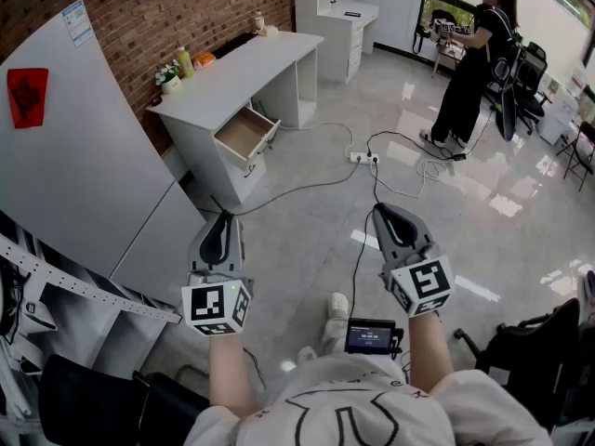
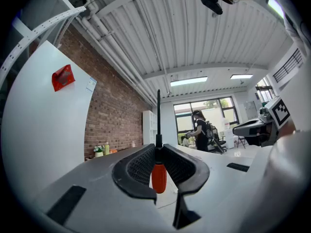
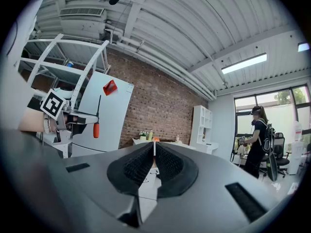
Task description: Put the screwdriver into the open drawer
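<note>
Now | left tool (image 1: 223,219) grips screwdriver (image 2: 159,177) | right tool (image 3: 154,145) closed | drawer (image 1: 244,134) open

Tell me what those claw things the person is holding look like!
Each one, the left gripper and the right gripper, is a smooth grey shell shaped like a beak with two curved jaws. Inside the jaws are black bumpy pads. At the back sits a white cube printed with black square patterns. The person wears a white shirt with black line drawings.
</note>
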`<state>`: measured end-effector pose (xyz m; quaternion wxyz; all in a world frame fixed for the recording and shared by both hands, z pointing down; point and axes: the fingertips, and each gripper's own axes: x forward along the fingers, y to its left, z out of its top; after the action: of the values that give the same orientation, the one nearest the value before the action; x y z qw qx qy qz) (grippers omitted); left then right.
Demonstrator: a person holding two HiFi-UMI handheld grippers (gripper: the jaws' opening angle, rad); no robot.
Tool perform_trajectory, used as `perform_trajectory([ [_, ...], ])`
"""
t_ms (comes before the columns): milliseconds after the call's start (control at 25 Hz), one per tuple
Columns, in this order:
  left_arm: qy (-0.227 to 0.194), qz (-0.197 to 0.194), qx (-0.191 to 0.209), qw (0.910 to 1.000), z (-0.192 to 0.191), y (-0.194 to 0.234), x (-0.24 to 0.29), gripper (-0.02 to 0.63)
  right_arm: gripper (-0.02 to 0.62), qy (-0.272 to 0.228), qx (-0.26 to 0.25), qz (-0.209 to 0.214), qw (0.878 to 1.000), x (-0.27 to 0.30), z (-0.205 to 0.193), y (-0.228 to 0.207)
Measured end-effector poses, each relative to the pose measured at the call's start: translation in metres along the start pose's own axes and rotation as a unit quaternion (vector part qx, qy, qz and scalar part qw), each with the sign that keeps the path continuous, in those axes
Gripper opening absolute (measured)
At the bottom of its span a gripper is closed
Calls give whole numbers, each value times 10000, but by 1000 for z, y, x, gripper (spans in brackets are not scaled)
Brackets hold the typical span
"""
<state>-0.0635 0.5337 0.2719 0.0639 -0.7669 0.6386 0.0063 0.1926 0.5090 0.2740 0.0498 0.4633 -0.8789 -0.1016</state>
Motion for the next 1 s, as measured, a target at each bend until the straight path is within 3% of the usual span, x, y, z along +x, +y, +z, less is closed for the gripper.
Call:
perform_trajectory([
  [560,75,40,-67,9999,-22,12,49,61,26,225,-252,240,9991,47,-13,-5],
  [1000,198,182,14,9996,-32,32,128,61,26,198,-101,325,9992,130,-30,-53],
])
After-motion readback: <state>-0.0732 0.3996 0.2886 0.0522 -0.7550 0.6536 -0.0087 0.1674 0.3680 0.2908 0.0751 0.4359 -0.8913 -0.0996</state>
